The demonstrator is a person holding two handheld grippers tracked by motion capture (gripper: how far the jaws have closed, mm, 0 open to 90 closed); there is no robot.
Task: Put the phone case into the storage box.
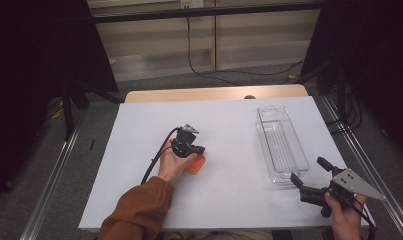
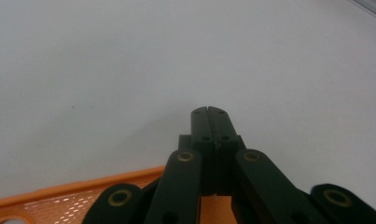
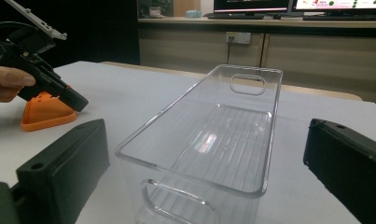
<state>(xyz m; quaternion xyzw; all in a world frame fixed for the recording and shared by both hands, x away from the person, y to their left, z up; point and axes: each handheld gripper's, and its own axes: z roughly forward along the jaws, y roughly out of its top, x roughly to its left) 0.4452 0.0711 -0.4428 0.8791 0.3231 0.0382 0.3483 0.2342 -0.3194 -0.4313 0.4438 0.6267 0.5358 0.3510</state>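
1. Orange basket (image 1: pixel 196 164) on white table (image 1: pixel 139 150), under left gripper (image 1: pixel 200 149), jaws together, empty
2. Clear bin (image 1: pixel 281 145) before right gripper (image 1: pixel 309 172), jaws apart
3. Probably light, stiff, slippery plastic; best gripped at rim

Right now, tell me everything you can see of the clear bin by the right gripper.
The clear bin is a long, narrow, see-through plastic box, open on top and empty. It has a rounded rim, a ribbed floor and a cut-out handle slot in each end wall. It stands upright on the white table, lengthwise away from the person. The right gripper stands open at its near end, jaws to either side, not touching it.
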